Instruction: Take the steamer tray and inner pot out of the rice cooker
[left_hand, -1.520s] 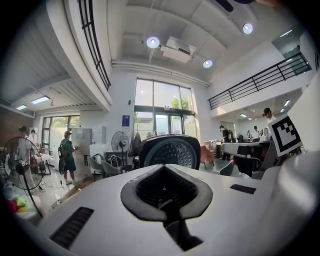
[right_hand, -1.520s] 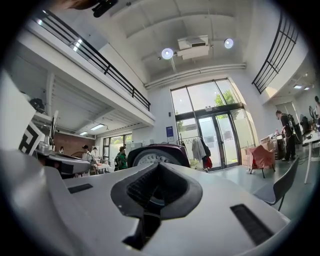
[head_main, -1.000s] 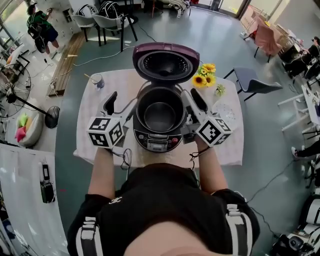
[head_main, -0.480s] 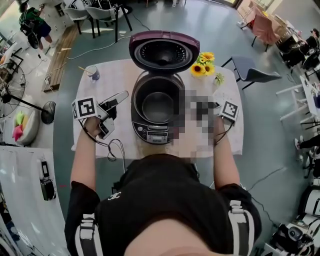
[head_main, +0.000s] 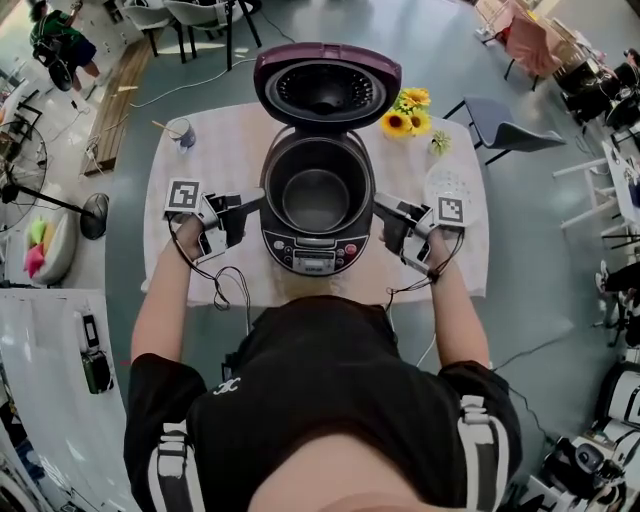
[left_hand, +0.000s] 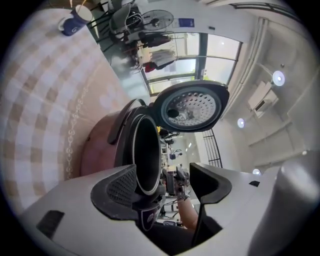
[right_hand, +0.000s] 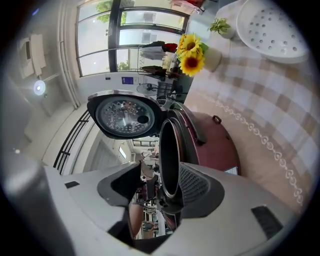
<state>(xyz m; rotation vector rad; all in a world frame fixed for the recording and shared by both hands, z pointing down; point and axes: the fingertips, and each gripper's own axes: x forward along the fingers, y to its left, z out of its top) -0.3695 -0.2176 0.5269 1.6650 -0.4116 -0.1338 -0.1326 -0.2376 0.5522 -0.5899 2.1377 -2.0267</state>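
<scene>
The rice cooker (head_main: 313, 255) stands mid-table with its lid (head_main: 327, 88) up and the dark inner pot (head_main: 316, 195) seated in it. The white perforated steamer tray (head_main: 452, 186) lies on the cloth to the cooker's right, also in the right gripper view (right_hand: 272, 30). My left gripper (head_main: 245, 207) is rolled onto its side at the cooker's left flank. Its jaws are closing, and the pot's rim (left_hand: 142, 150) stands at their tips (left_hand: 165, 182) with a gap left. My right gripper (head_main: 388, 210) mirrors it at the right flank, open, with the rim (right_hand: 167, 150) just off its tips (right_hand: 155, 187).
A vase of sunflowers (head_main: 405, 110) and a small plant (head_main: 438, 143) stand at the table's back right, a blue cup (head_main: 183, 133) at the back left. Cables hang off the front edge beside each hand. Chairs and people are beyond the table.
Both grippers came down from above the cooker's front to its left and right sides and rolled over, so their jaws now point at the pot's rim.
</scene>
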